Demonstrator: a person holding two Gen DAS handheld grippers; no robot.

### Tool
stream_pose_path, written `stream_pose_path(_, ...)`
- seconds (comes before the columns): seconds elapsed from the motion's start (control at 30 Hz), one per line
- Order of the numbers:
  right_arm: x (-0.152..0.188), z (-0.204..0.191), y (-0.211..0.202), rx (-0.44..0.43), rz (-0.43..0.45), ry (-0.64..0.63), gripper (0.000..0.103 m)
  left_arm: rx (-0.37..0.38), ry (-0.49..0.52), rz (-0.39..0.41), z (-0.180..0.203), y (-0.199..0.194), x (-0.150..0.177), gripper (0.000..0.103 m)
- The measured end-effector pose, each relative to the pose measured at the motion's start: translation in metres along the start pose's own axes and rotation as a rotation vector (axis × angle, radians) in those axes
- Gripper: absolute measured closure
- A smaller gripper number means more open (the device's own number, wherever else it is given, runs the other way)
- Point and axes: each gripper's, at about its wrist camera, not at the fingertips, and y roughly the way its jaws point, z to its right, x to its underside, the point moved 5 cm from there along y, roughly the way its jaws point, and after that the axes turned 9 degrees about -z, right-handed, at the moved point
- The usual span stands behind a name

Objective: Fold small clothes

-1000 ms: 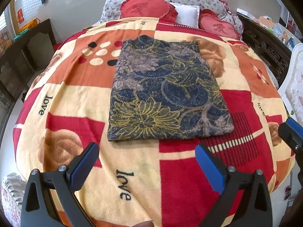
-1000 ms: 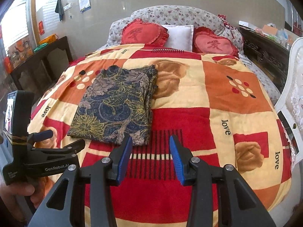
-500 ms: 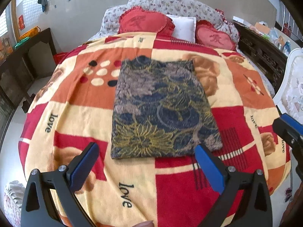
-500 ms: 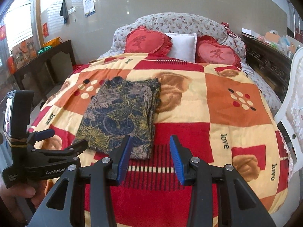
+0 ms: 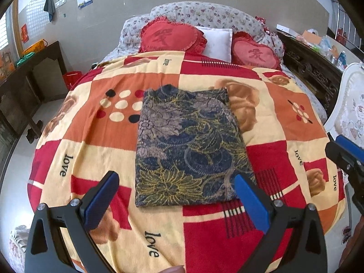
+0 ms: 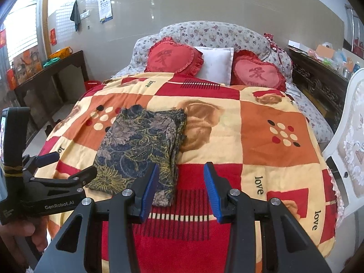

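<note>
Garment (image 5: 188, 147), dark with a navy and gold flower print, lies folded into a neat flat rectangle on the bed's patchwork blanket (image 5: 91, 127), ahead of both tools and touched by neither. Seen from the left tool (image 5: 176, 199), it sits straight in front, its near hem framed between the two blue pads. From the right tool (image 6: 179, 187), it lies ahead and off to the left, its stacked fold edges showing along the side nearest that tool, which suggests several layers already laid over one another.

The left tool stands wide open with nothing between its pads; the right tool is about half open and likewise empty. Both point downward over the foot of the bed, clear of the cloth, and the left one also shows at the left edge of the right wrist view, gripped by a hand (image 6: 22, 234).

This reads as a folding step finished rather than one in progress: the rectangle is square, flat and free of loose sleeves, and holding both tools off the fabric leaves it undisturbed. Beyond the garment, two red heart cushions (image 5: 173, 35) and a white pillow (image 5: 217, 42) rest at the headboard, well apart from the work. No other loose clothes show on the blanket.
</note>
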Motion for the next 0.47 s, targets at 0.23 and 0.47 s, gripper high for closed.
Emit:
stream_pose_path(0.23,-0.002,0.001,-0.002,-0.004,0.002,-0.008,0.048,0.033,-0.017,-0.014,0.0,0.004,0.001,0.0)
stream_pose_path(0.47,0.0,0.0,0.001,-0.016,-0.008,-0.009,0.048,0.024,0.008,0.005,0.009,0.002,0.004,0.0)
